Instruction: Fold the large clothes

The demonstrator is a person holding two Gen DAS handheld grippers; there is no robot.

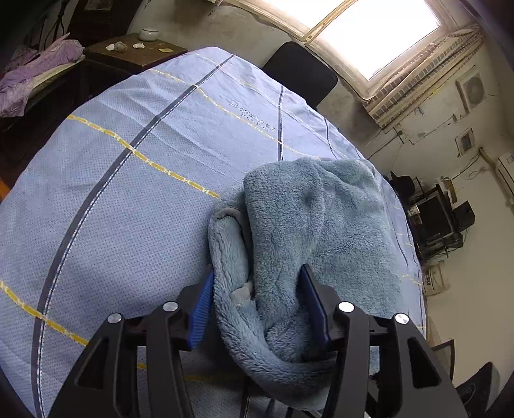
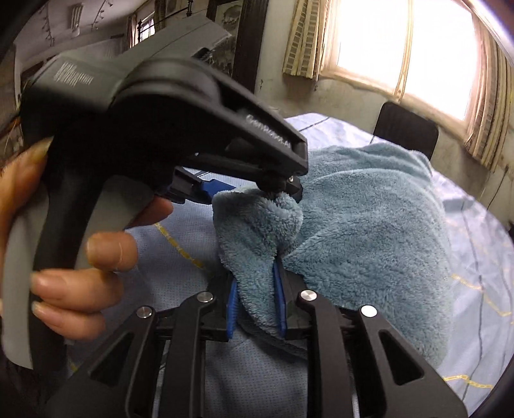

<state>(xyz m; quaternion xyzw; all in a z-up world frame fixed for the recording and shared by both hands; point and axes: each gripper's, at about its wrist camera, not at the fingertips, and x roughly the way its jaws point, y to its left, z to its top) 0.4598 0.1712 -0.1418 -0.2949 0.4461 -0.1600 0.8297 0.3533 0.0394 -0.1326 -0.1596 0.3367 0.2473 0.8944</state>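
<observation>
A fluffy blue fleece garment (image 1: 314, 222) lies partly folded on the light blue bedspread (image 1: 128, 180). My left gripper (image 1: 257, 289) is shut on a thick bunched edge of the garment between its blue pads. In the right wrist view my right gripper (image 2: 257, 283) is shut on another bunch of the same garment (image 2: 369, 231), lifted a little above the bed. The left gripper (image 2: 257, 189), held by a hand (image 2: 80, 257), shows there at the upper left, gripping the fleece just ahead of my right fingers.
The bedspread (image 2: 482, 250) has dark and yellow stripes. A dark chair (image 1: 298, 74) stands beyond the bed under a bright window (image 1: 379, 29). A wooden nightstand (image 1: 135, 51) and purple cloth (image 1: 38, 74) lie at the far left. Electronics clutter (image 1: 437, 218) stands at the right.
</observation>
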